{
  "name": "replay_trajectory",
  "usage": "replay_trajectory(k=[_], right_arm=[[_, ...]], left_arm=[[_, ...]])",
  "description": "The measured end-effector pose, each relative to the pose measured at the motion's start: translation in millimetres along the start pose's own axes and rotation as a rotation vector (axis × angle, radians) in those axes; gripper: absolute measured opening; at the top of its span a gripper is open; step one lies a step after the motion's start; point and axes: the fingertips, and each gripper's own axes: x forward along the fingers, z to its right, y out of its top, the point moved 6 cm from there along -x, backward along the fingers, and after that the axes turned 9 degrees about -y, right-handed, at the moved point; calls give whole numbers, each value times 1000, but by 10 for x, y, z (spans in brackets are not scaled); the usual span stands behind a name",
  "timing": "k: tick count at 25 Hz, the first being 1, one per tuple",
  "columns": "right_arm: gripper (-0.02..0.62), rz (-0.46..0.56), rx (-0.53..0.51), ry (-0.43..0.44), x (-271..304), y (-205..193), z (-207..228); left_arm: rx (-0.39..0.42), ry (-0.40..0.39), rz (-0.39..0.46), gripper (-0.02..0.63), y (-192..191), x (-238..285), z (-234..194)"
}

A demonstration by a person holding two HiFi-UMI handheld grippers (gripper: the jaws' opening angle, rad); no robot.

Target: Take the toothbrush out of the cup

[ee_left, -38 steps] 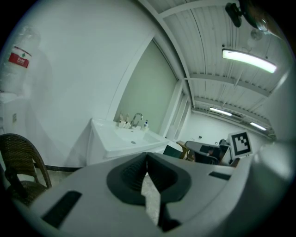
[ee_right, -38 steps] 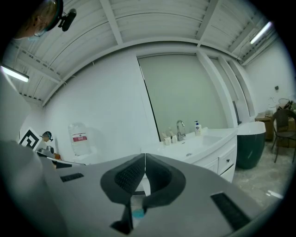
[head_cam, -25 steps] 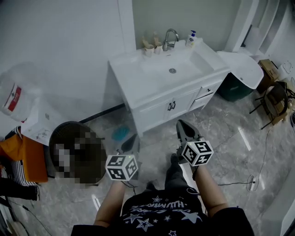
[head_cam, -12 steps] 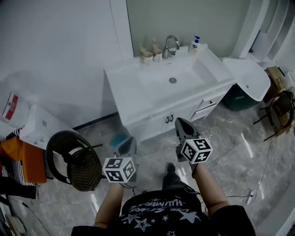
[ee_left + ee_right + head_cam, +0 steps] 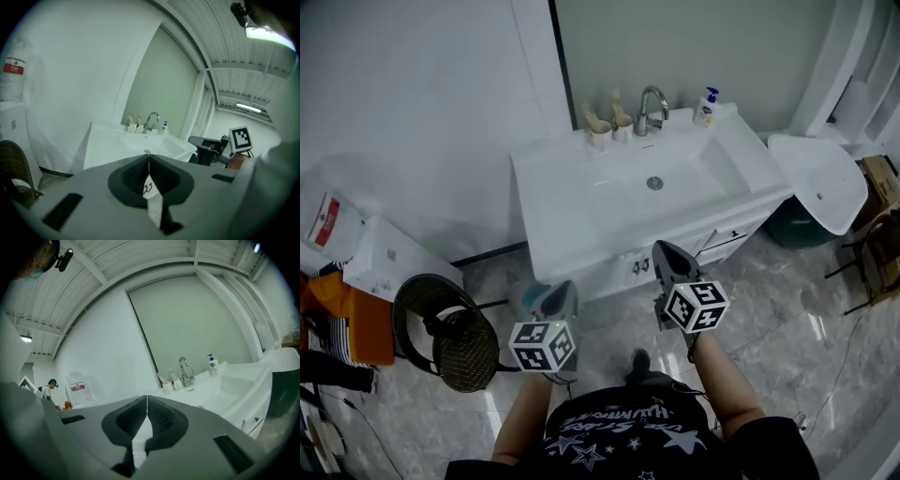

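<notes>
Left gripper (image 5: 563, 290) and right gripper (image 5: 665, 254) both had jaws together, empty, well apart from white sink vanity (image 5: 572, 220). Pale toothbrush (image 5: 591, 117) stood in small white cup (image 5: 600, 137) near chrome faucet (image 5: 649, 103).

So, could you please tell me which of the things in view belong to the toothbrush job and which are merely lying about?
For the job: the cups beside the tap, the toothbrushes standing in them, the left gripper and the right gripper, both with jaws shut and empty.

Lying about: soap bottle, wicker chair, white box, dark bin.
</notes>
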Motion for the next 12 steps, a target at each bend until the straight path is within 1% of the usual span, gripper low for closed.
replay_trajectory(k=[7, 12], right_arm=[[14, -42, 13, 55, 321, 107, 392], [14, -72, -5, 91, 493, 63, 531]], left_arm=[[-3, 58, 8, 19, 127, 397, 131], [66, 89, 7, 19, 159, 576, 193]])
